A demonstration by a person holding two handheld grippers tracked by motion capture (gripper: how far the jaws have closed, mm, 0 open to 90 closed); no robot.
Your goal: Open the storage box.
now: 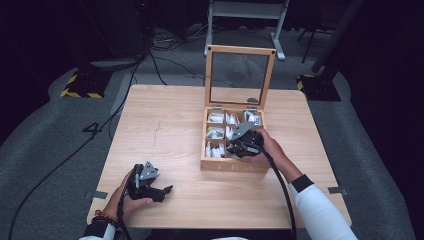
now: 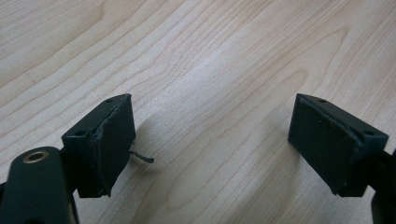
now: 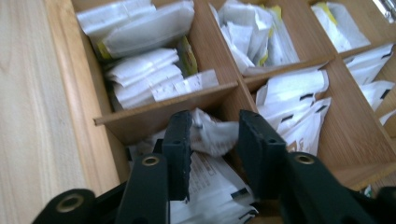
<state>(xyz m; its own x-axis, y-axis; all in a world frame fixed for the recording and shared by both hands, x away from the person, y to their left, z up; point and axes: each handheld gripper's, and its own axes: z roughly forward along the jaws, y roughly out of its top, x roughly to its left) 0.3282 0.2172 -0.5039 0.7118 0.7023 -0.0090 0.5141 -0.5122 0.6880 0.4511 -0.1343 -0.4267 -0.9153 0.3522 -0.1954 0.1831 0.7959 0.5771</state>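
Observation:
A wooden tea box [image 1: 232, 165] stands open on the table, its glass lid [image 1: 240, 50] upright. Its compartments hold white sachets [image 3: 140, 28]. My right gripper [image 1: 240, 148] reaches down into a front compartment of the box. Seen in the right gripper view, the right gripper [image 3: 212, 123] has its jaws close together, with a crumpled white tea bag [image 3: 210, 140] pinched between the pads. More flat sachets [image 3: 210, 186] lie underneath. My left gripper [image 1: 162, 191] rests on the table at the front left, far from the box. The left gripper [image 2: 210, 140] stands open over bare wood.
The wooden table [image 1: 165, 125] has free room left of the box. The box's wooden dividers [image 3: 163, 105] stand close around the right jaws. Cables [image 1: 60, 165] trail over the grey floor, and a metal stand [image 1: 245, 15] is behind the table.

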